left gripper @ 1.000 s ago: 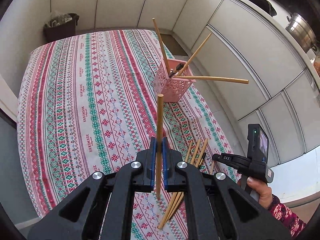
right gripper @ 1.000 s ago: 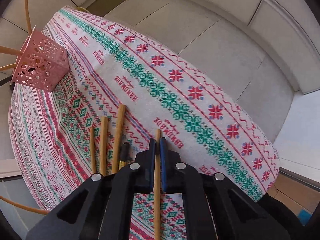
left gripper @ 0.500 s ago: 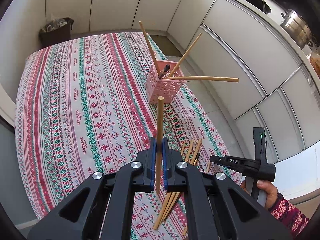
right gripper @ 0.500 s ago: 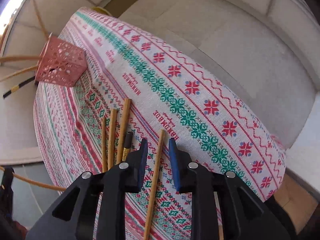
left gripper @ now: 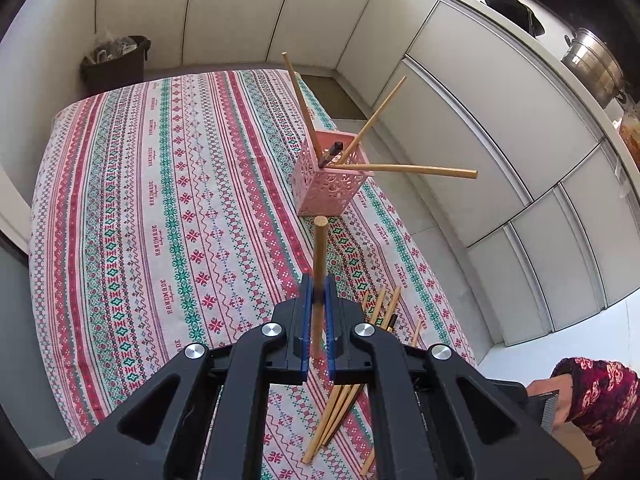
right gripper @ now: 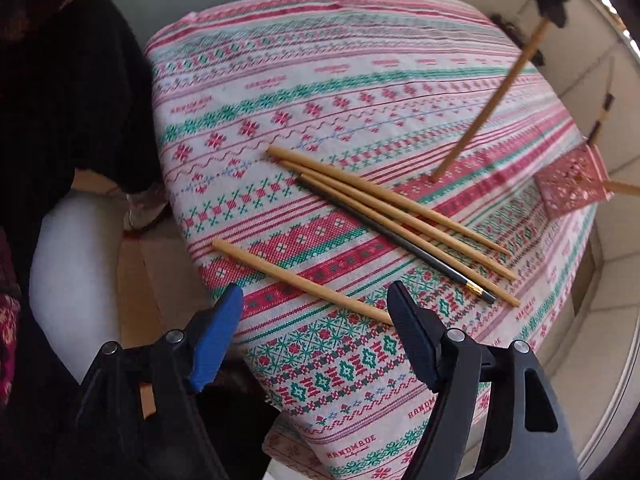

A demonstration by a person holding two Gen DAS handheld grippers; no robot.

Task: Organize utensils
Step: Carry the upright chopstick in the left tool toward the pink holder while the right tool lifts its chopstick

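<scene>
basket mouth [left gripper: 335, 147]: blocked by splayed chopsticks [left gripper: 404, 169] | cloth left of basket: open | near edge: loose chopsticks [right gripper: 384, 204]

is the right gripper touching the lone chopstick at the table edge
Apart. The right wrist view shows the right gripper open, its fingers spread wide with tablecloth visible around the lone chopstick.

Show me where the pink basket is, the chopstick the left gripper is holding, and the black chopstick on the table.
pink basket [left gripper: 326, 188], left wrist view, front lattice wall.
held chopstick [left gripper: 319, 256], left wrist view, mid shaft above the jaws.
black chopstick [right gripper: 384, 230], right wrist view, mid shaft.
</scene>
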